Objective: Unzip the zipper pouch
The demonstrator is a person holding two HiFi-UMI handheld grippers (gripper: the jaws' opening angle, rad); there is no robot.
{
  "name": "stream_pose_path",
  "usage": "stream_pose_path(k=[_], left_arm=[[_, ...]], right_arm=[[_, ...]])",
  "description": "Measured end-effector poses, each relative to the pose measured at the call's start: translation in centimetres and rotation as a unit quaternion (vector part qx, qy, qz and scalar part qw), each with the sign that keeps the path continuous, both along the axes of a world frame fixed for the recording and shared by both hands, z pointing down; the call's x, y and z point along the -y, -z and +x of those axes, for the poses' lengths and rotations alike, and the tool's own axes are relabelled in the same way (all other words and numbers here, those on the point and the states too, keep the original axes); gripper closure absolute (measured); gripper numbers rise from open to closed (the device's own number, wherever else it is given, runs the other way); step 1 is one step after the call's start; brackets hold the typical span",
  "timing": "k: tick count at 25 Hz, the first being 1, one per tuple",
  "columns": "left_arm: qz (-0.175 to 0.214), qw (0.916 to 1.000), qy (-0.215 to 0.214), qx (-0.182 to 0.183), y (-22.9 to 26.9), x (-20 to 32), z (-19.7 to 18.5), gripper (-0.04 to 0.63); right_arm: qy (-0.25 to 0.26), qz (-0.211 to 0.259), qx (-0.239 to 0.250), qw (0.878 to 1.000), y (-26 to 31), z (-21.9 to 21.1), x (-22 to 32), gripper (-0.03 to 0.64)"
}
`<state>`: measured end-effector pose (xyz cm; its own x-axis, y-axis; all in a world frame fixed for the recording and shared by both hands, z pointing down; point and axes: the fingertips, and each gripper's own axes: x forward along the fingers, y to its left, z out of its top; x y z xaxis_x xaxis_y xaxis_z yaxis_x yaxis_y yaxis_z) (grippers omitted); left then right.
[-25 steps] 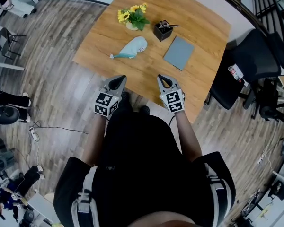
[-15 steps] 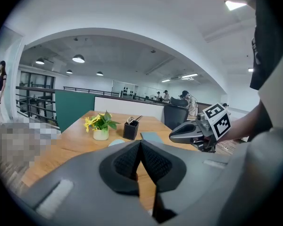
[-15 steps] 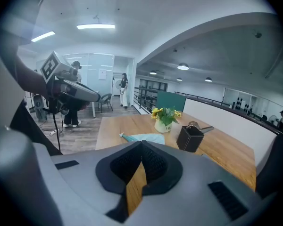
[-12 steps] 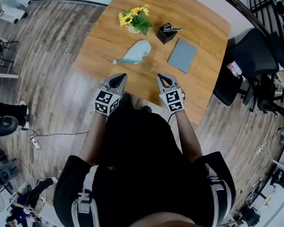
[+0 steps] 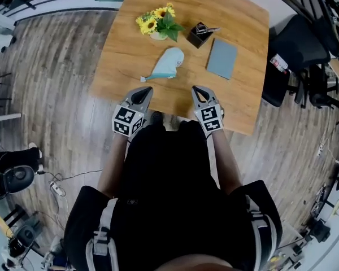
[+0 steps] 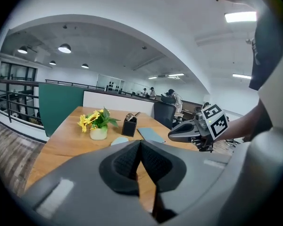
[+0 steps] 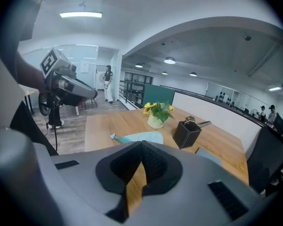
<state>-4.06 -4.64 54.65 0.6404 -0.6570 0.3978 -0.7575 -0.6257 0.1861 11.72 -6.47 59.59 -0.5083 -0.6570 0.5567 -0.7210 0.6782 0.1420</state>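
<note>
My left gripper (image 5: 141,95) and right gripper (image 5: 199,94) hover at the near edge of the table (image 5: 116,75), jaws together, empty. The pale blue zipper pouch (image 5: 168,62) lies ahead, untouched. I should pin its body with one and pinch the pull, probably at the thin tail (image 5: 147,78), with the other.

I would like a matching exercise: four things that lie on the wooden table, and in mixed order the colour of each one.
Things:
1. zipper pouch
2. flowers
3. holder box
4. flat pad

Colours:
A. black
B. slate grey
C. yellow
D. light turquoise

Pairs: 1-D; 2-C; 3-A; 4-B
</note>
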Motion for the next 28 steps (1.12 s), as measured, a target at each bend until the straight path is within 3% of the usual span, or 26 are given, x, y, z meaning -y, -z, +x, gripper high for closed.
stream_pose_path(k=[8, 18, 28], left_arm=[[-0.017, 0.9994, -0.031, 0.001, -1.9, 0.7, -0.7, 0.598], [-0.026, 0.9995, -0.015, -0.006, -2.7, 2.6, 0.1, 0.598], [-0.055, 0.9984, 0.010, -0.008, -4.0, 3.9, 1.0, 0.598]], right_arm=[[-0.035, -0.026, -0.003, 0.999, -2.3, -0.2, -0.4, 0.614], [0.010, -0.033, -0.010, 0.999, -2.9, -1.6, 2.3, 0.614], [0.050, -0.070, -0.005, 0.996, -4.5, -2.1, 3.9, 0.614]])
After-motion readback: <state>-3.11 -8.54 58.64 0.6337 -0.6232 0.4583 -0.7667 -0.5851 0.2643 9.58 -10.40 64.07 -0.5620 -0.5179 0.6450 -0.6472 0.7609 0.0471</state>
